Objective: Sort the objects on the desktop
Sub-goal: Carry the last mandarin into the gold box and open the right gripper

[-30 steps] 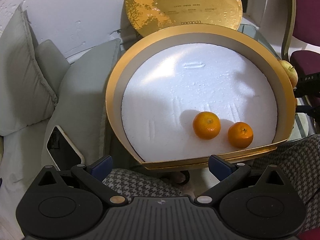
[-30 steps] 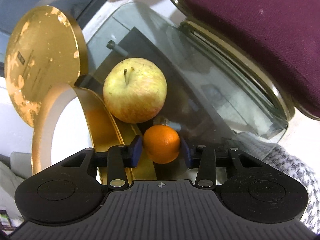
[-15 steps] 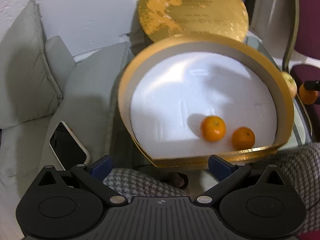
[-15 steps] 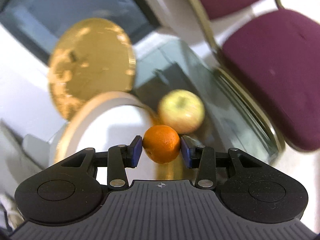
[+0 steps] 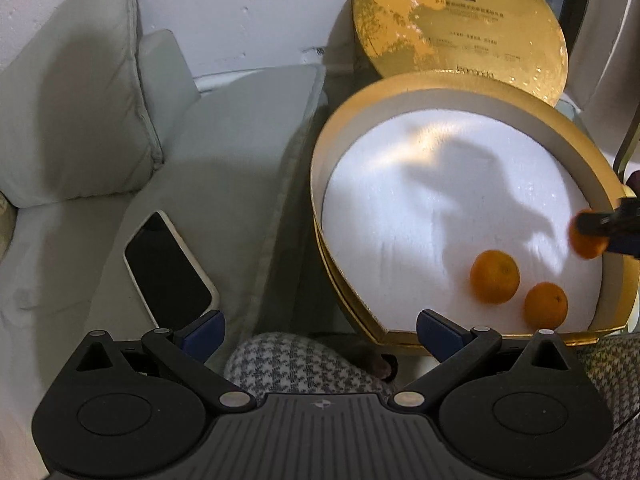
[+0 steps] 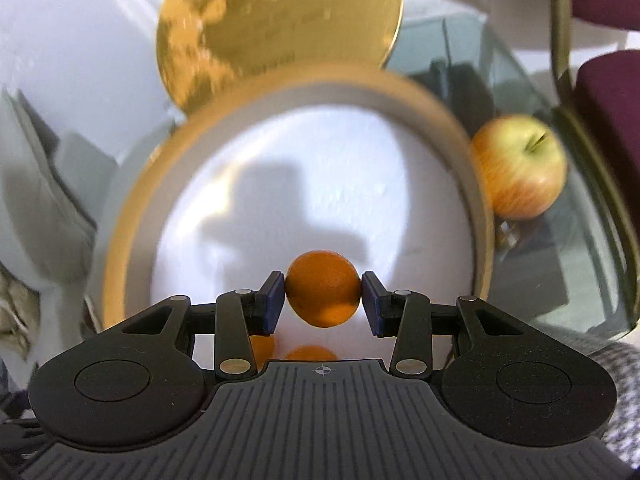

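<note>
Above the gold round box [image 6: 112, 216], right gripper [image 6: 323, 300] pinches an orange [image 6: 322, 288]; left gripper [image 5: 320, 332] spread, holding nothing.

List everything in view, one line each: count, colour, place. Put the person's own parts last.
round box: one, gold rim, white foam floor, on the glass table
lid: one, gold, standing behind the box
loose oranges: two, orange, on the foam at the near right
held orange: one, orange, over the foam
apple: one, yellow-red, on the glass table right of the box
phone: one, black screen, on the grey cushion
chair: one, maroon, far right
left gripper: open, empty
right gripper: fingers clamp the held orange
</note>
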A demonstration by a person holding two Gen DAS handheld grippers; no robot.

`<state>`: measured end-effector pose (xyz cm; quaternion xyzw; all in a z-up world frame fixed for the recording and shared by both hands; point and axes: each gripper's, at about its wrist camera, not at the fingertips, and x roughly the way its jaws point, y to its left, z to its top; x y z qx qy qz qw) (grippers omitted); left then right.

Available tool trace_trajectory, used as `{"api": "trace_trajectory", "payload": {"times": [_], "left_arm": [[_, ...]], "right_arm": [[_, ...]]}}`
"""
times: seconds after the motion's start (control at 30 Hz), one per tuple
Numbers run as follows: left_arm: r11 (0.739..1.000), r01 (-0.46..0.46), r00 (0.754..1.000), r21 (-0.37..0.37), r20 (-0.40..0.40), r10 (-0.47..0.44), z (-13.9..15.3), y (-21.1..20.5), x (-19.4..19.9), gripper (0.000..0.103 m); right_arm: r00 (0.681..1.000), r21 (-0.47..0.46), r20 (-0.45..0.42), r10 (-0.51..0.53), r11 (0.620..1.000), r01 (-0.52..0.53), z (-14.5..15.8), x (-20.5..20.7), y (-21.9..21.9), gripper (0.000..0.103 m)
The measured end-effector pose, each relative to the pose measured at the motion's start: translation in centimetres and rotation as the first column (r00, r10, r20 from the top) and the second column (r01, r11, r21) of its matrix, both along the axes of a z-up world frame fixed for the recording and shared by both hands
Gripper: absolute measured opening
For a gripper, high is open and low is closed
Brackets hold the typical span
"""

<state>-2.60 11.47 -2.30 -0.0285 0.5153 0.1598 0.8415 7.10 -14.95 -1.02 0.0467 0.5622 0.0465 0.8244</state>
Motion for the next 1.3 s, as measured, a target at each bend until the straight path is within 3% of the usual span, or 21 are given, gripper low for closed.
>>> {"api": "trace_trajectory", "payload": {"times": [0.3, 0.4, 0.8, 0.9, 1.07, 1.3], "left_arm": [[1.000, 0.008, 1.000, -0.027, -0.023, -0.009, -0.8, 0.3, 0.4, 0.102], [1.000, 0.004, 1.000, -0.029, -0.029, -0.005, -0.9, 0.3, 0.3, 0.102], [0.999, 0.047, 0.999, -0.002, 0.009, -0.047, 1.0, -1.6, -1.5, 0.102], [0.997, 0.076, 0.997, 0.006, 0.019, -0.076, 1.6, -2.7, -2.2, 0.102], [0.992, 0.120, 0.992, 0.022, 0.031, -0.121, 2.3, -4.6, -2.9, 0.102], [0.981, 0.185, 0.982, 0.060, 0.036, -0.188, 3.1, -7.2, -3.6, 0.102]], "right_arm": [[0.995, -0.015, -0.101, 0.019, 1.000, -0.021, -4.0, 0.8, 1.4, 0.044], [0.993, -0.004, -0.111, 0.025, 1.000, -0.026, -4.0, 0.8, 1.6, 0.051], [0.999, 0.035, -0.040, -0.010, 0.999, 0.012, 1.4, -1.9, -0.6, 0.062], [1.000, 0.054, -0.007, -0.015, 0.998, 0.015, 3.3, -4.0, -1.8, 0.072], [0.999, 0.016, 0.035, 0.015, 1.000, -0.016, 5.3, -7.3, -2.5, 0.072], [0.999, 0.053, 0.015, 0.049, 0.997, -0.050, 5.6, -10.0, -2.8, 0.072]]}}
